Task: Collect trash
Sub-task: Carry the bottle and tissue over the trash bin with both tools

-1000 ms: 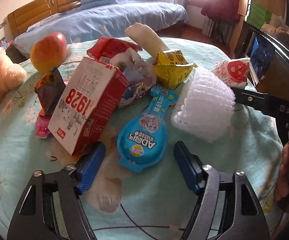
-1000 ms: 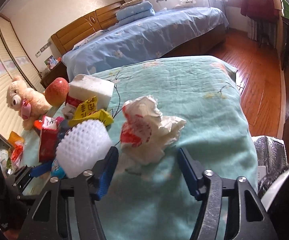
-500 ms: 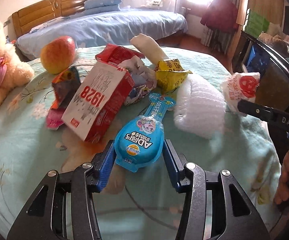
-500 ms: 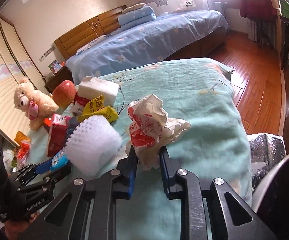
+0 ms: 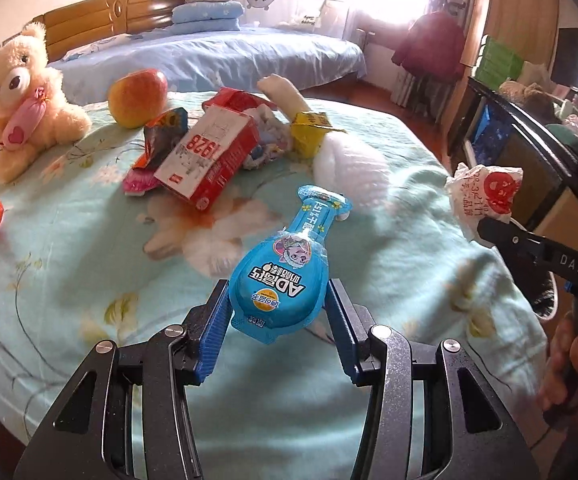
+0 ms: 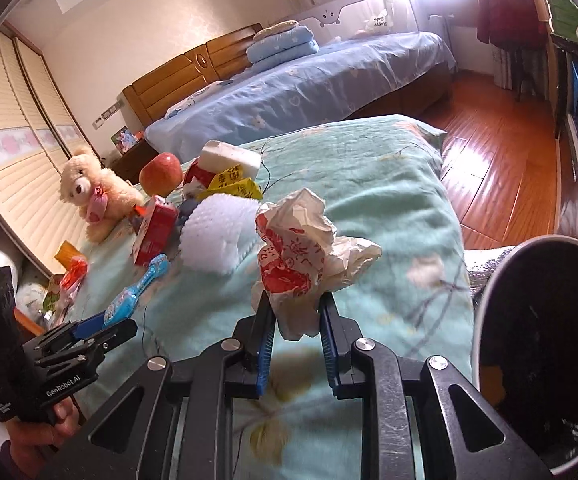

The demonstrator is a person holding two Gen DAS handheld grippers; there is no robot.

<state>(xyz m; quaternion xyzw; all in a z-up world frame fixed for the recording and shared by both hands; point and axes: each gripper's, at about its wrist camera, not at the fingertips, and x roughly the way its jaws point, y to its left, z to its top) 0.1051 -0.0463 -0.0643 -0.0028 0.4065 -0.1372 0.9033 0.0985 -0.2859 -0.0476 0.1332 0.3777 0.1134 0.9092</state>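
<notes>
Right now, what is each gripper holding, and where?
Left gripper: blue AD pouch, by its wide end. Right gripper: crumpled wrapper, by its lower end.

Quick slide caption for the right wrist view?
Right gripper pinches a crumpled wrapper above the bedspread, bin alongside.

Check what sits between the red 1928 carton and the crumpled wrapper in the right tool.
The white foam net sleeve lies between the red 1928 carton and the crumpled wrapper held by the right tool; the right wrist view shows it.
</notes>
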